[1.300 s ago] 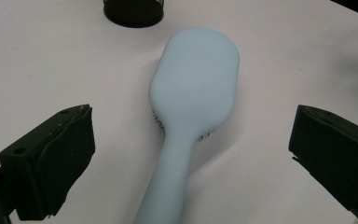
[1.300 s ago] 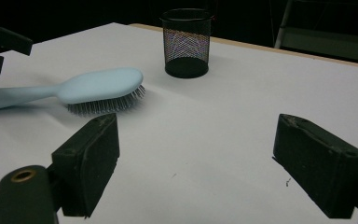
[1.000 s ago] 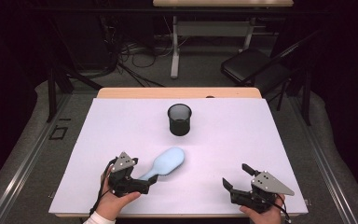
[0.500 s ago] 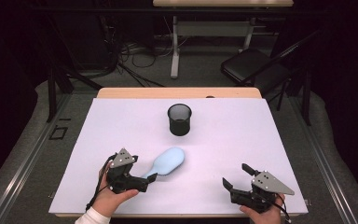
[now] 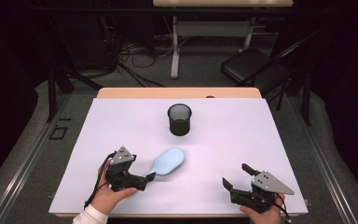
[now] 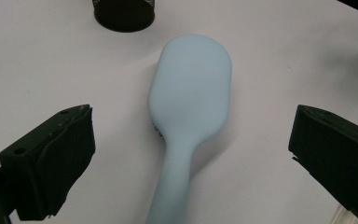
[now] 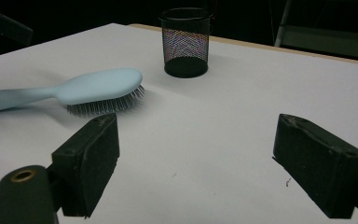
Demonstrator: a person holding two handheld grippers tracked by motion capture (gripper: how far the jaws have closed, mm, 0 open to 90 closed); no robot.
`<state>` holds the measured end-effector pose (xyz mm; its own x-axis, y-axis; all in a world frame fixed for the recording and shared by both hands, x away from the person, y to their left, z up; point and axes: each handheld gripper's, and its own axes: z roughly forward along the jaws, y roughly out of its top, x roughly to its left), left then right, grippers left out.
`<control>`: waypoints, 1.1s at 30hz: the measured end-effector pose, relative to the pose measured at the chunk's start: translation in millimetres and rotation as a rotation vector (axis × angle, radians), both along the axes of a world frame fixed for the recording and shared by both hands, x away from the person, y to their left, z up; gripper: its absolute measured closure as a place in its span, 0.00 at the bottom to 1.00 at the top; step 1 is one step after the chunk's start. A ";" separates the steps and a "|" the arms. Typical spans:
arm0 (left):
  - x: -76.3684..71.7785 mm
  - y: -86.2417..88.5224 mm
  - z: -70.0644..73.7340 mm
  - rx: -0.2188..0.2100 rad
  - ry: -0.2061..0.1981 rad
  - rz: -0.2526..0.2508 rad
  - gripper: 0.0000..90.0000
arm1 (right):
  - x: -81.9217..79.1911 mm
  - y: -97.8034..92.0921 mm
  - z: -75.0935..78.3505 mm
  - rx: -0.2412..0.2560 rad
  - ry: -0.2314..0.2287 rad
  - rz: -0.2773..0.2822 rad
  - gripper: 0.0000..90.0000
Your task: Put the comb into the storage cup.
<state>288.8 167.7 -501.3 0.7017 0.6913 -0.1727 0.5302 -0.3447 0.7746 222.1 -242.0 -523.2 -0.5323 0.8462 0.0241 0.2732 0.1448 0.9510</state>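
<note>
Pale blue hairbrush (image 5: 168, 161), bristles down

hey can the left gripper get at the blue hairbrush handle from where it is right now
Probably yes. The left gripper is open, its jaws either side of the hairbrush handle, with nothing between; the mesh cup stands well beyond.
</note>
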 end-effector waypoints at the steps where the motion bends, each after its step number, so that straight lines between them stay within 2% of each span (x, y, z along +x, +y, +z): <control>1: 0.6 0.3 -0.5 -0.007 0.007 0.000 0.01 | 0.0 0.1 0.0 0.001 0.001 0.000 0.16; 10: 4.0 0.4 -2.8 -0.007 0.026 0.009 0.01 | 0.2 0.0 -0.2 -0.001 0.003 -0.001 0.16; 17: 3.6 0.0 -1.2 0.027 -0.002 0.001 0.01 | 0.2 0.1 -0.2 -0.003 0.006 -0.001 0.16; 33: 6.9 -4.4 -2.3 0.075 -0.011 -0.025 0.03 | 0.1 0.0 -0.2 -0.002 0.003 -0.001 0.16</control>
<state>295.7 163.3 -503.5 0.7208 0.6839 -0.1129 0.5121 -0.4156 0.7516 222.1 -242.0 -523.4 -0.5315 0.8467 0.0241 0.2764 0.1464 0.9498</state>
